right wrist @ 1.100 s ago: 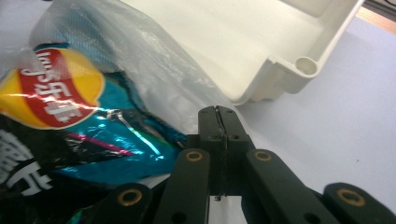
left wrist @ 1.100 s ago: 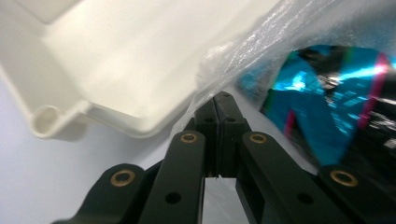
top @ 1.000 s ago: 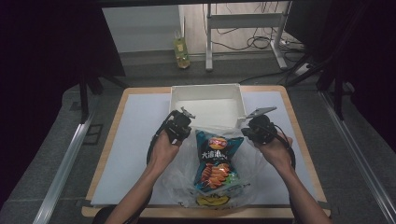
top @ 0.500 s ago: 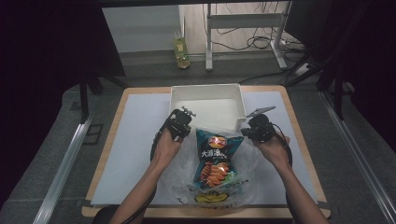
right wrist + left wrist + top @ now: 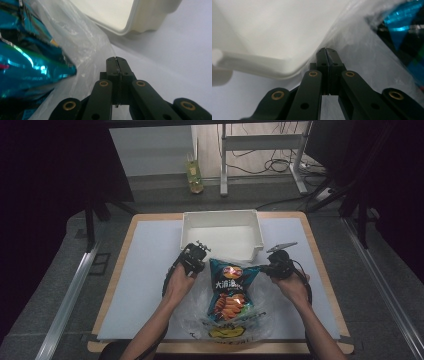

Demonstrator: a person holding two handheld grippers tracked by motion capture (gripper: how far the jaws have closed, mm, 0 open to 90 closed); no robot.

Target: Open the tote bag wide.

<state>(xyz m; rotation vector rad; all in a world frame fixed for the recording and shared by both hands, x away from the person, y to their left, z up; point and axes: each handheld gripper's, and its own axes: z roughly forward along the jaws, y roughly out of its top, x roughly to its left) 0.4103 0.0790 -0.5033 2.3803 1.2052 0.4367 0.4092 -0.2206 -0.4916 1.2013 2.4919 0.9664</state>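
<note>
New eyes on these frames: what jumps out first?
The shiny blue chip bag inside a clear plastic bag at the table's near middle. Each side of the plastic's mouth is pinched in shut jaws by the left gripper and right gripper. Just beyond them sits an empty white bin.

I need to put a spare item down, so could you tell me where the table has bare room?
The grey mat lies bare left of the white bin and left gripper, and again right of the bin past the right gripper. The near middle is crowded: chip bag in its clear plastic bag, between both forearms.
</note>
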